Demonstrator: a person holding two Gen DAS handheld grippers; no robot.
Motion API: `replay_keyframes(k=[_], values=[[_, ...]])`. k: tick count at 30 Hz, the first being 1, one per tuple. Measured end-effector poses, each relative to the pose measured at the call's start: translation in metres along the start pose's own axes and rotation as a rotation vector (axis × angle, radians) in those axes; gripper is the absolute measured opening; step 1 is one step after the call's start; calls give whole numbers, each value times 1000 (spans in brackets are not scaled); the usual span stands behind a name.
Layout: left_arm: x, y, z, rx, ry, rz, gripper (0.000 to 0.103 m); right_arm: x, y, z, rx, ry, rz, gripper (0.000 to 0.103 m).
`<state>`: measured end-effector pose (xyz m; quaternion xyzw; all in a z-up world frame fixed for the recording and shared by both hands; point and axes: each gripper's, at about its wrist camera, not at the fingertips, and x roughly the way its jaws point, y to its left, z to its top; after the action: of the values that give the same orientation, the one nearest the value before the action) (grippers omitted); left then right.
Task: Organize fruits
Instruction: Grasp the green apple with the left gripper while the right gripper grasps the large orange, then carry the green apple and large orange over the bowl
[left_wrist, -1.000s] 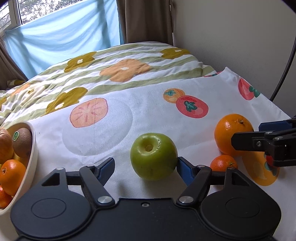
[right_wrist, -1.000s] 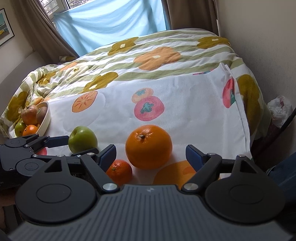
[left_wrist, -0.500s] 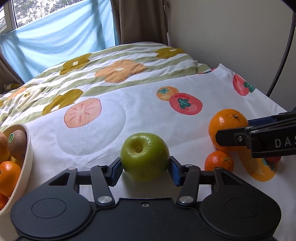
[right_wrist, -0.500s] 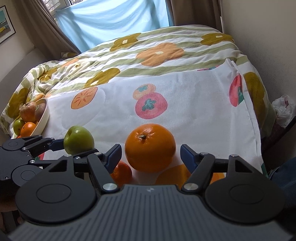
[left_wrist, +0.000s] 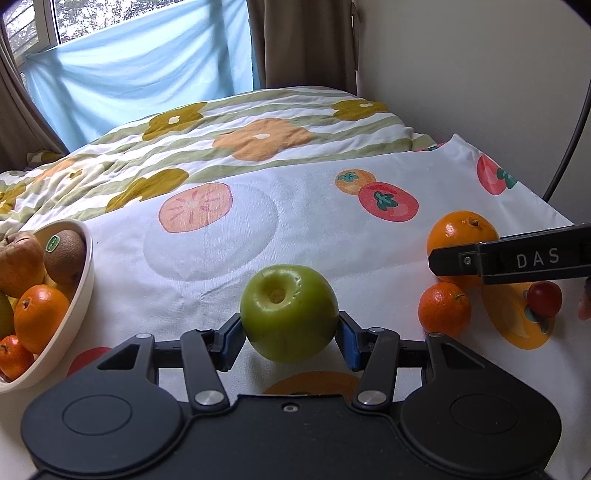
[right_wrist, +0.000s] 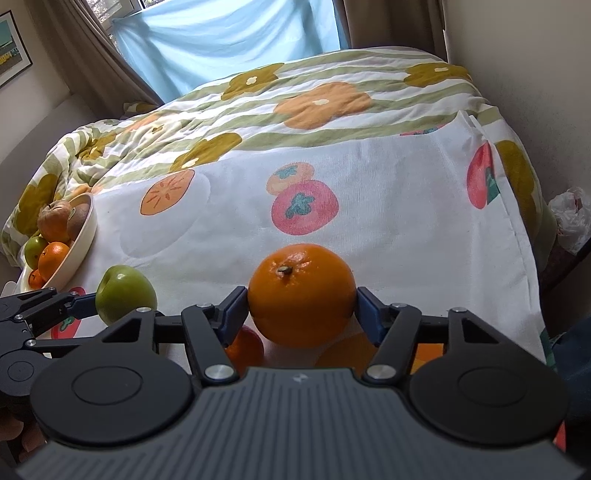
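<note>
My left gripper (left_wrist: 289, 334) is shut on a green apple (left_wrist: 289, 312), lifted a little above the fruit-print cloth (left_wrist: 295, 229); the apple also shows in the right wrist view (right_wrist: 125, 293). My right gripper (right_wrist: 302, 312) is shut on a large orange (right_wrist: 301, 293), also seen in the left wrist view (left_wrist: 461, 236). A cream bowl (left_wrist: 79, 295) holding oranges, a kiwi and other fruit sits at the left; it also shows in the right wrist view (right_wrist: 79, 247). A small tangerine (left_wrist: 444, 308) lies on the cloth below the large orange.
A small red fruit (left_wrist: 544, 298) lies at the right by the right gripper. A flowered quilt (left_wrist: 258, 136) covers the bed behind the cloth. A wall (left_wrist: 480, 74) runs along the right side, and the cloth's right edge (right_wrist: 517, 229) drops off the bed.
Both grippers closed: the left on the green apple, the right on the large orange. The apple now sits higher above the cloth.
</note>
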<state>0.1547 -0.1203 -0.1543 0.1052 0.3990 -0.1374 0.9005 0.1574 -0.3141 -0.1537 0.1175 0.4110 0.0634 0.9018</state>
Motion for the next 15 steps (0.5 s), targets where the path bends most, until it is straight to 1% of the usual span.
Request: replay_keyframes(k=[4, 7, 15], values=[[-11, 1, -1, -21, -7, 14, 57, -4, 3, 0, -18, -13, 3, 77], [-21, 2, -2, -38, -21, 27, 57, -11, 11, 1, -42, -42, 7, 76], [-55, 10, -3, -77, -61, 62, 57, -36, 39, 9, -82, -71, 63, 76]])
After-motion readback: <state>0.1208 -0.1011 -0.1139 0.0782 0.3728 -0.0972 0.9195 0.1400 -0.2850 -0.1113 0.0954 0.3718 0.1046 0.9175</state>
